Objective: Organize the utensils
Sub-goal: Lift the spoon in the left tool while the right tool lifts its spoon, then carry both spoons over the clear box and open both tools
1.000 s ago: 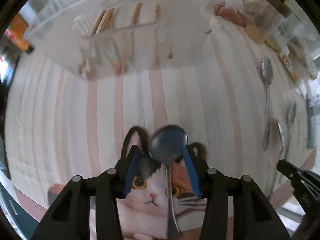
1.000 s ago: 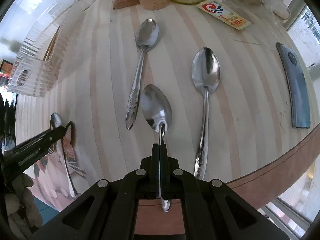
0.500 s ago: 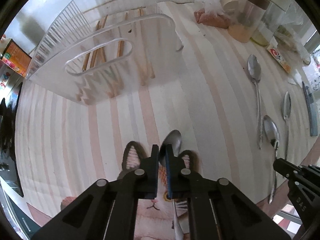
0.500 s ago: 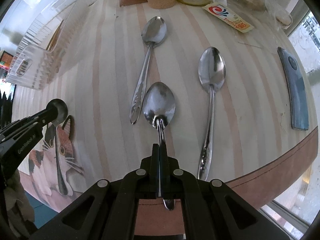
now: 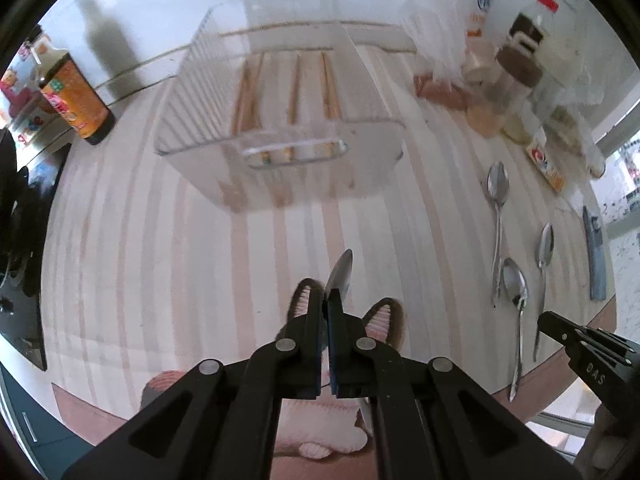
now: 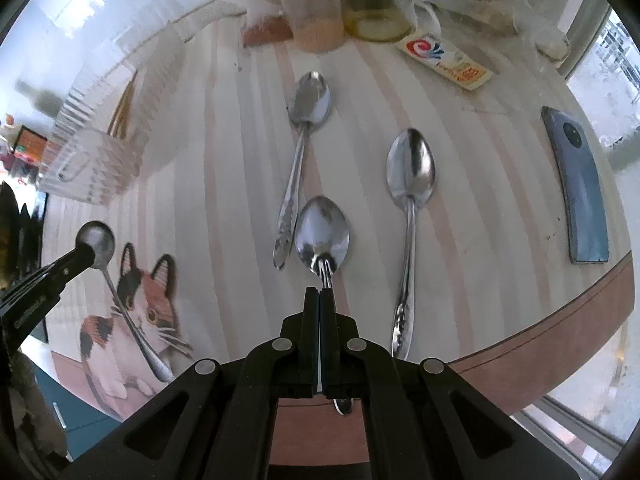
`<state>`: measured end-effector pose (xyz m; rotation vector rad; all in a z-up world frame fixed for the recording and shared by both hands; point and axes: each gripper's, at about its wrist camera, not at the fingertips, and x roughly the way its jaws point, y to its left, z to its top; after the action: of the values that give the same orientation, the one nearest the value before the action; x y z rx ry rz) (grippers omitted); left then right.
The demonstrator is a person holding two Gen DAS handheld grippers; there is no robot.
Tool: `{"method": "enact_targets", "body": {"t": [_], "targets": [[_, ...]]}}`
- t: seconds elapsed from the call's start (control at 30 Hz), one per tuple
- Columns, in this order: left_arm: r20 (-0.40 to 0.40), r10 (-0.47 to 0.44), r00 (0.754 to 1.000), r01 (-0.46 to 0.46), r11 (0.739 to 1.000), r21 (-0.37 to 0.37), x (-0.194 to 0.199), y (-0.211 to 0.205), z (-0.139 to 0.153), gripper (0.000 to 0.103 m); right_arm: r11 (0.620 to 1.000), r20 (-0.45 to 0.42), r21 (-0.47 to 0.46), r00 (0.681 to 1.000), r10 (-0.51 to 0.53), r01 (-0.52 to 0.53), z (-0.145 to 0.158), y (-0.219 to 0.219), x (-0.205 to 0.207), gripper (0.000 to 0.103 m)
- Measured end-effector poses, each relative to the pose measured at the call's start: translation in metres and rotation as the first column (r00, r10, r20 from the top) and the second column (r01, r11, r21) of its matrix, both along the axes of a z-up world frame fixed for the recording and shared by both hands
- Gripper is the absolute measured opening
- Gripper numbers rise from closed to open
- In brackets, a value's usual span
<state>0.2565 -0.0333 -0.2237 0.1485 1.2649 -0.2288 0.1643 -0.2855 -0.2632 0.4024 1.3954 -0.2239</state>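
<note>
Your left tongs (image 5: 327,304) are pressed shut on a round spoon (image 5: 340,274), gripping it just below the bowl, which pokes out past the fingertips, edge-on to the camera. In the right wrist view that spoon's handle hangs down over the cat picture (image 6: 132,300) on the table (image 6: 224,168). Your right tongs (image 6: 319,300) are also clamped, on the neck of an oval spoon (image 6: 322,232), its bowl just ahead of the tips and its handle end showing beneath the tongs. To the left of that bowl lies a patterned-handle spoon (image 6: 304,132); to its right, a second loose spoon (image 6: 410,184). Further right lies a blue phone (image 6: 580,184). Ahead of your left tongs stands the clear organizer bin (image 5: 280,120), with chopsticks (image 5: 296,88) inside.
</note>
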Motion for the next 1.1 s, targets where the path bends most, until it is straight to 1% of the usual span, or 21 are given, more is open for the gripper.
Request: {"method": "enact_targets", "body": {"t": [0.13,0.3,0.33,0.37,0.4,0.43,0.5,0.57,0.6,0.77,0.8,0.83,0.87,0.93,1.03,1.1], "targets": [[0.041,0.014,0.999,-0.013,1.0,-0.011,0.005,0.003,0.021,0.0,1.0,0.034,0.002,0.999,-0.002,0.002,0.013,0.0,0.003,0.0],[0.12,0.023,0.993,-0.021,1.0,-0.014,0.004,0.005,0.051,0.0,1.0,0.077,0.006,0.997,-0.008,0.008,0.031,-0.003,0.004,0.0],[0.138,0.025,0.99,-0.024,1.0,-0.007,0.005,0.003,0.054,0.0,1.0,0.077,0.022,0.997,-0.013,0.011,0.031,-0.004,0.005,0.0],[0.164,0.021,0.986,-0.022,1.0,0.006,0.004,0.001,0.059,0.0,0.998,0.066,0.061,0.997,-0.026,0.022,0.027,-0.008,0.006,0.0],[0.18,0.016,0.984,-0.019,1.0,0.015,0.004,0.0,0.062,0.0,0.993,0.046,0.1,0.997,-0.067,0.062,0.021,-0.015,0.005,0.0],[0.195,0.013,0.981,-0.018,1.0,0.023,0.004,-0.002,0.063,0.0,0.989,0.024,0.12,0.995,-0.096,0.092,0.014,-0.02,0.005,0.002],[0.223,0.003,0.975,-0.016,0.998,0.056,0.004,-0.007,0.064,0.0,0.989,-0.022,0.117,0.996,-0.088,0.09,0.002,-0.022,0.006,0.01],[0.239,-0.002,0.971,-0.016,0.997,0.074,0.003,-0.011,0.063,0.0,0.992,-0.061,0.099,0.996,-0.07,0.076,-0.01,-0.021,0.007,0.033],[0.246,-0.004,0.969,-0.017,0.996,0.083,0.003,-0.012,0.062,0.0,0.994,-0.076,0.088,0.996,-0.054,0.061,-0.016,-0.018,0.009,0.035],[0.258,-0.012,0.966,-0.015,0.995,0.103,0.001,-0.017,0.059,0.0,0.999,-0.159,-0.001,0.987,0.032,-0.032,-0.047,0.004,0.016,0.036],[0.261,-0.015,0.965,-0.014,0.994,0.108,0.001,-0.018,0.059,0.0,0.997,-0.133,-0.046,0.99,0.051,-0.057,-0.043,0.009,0.018,0.034],[0.262,-0.015,0.965,-0.013,0.994,0.108,0.001,-0.018,0.059,0.0,0.993,-0.142,-0.081,0.987,0.07,-0.082,-0.043,0.015,0.02,0.011],[0.264,-0.015,0.964,-0.014,0.994,0.107,0.0,-0.018,0.06,0.0,0.988,-0.143,-0.113,0.986,0.085,-0.102,-0.042,0.02,0.021,0.007],[0.27,-0.012,0.963,-0.018,0.994,0.109,0.0,-0.018,0.061,0.0,0.984,-0.141,-0.139,0.986,0.092,-0.112,-0.041,0.026,0.022,0.007],[0.278,-0.006,0.961,-0.025,0.994,0.111,-0.002,-0.015,0.066,0.0,0.986,-0.113,-0.129,0.989,0.091,-0.105,-0.032,0.029,0.016,0.007],[0.27,0.006,0.963,-0.033,0.995,0.096,-0.003,-0.013,0.071,0.0,0.989,-0.08,-0.114,0.993,0.09,-0.099,-0.019,0.03,0.011,0.007]]}}
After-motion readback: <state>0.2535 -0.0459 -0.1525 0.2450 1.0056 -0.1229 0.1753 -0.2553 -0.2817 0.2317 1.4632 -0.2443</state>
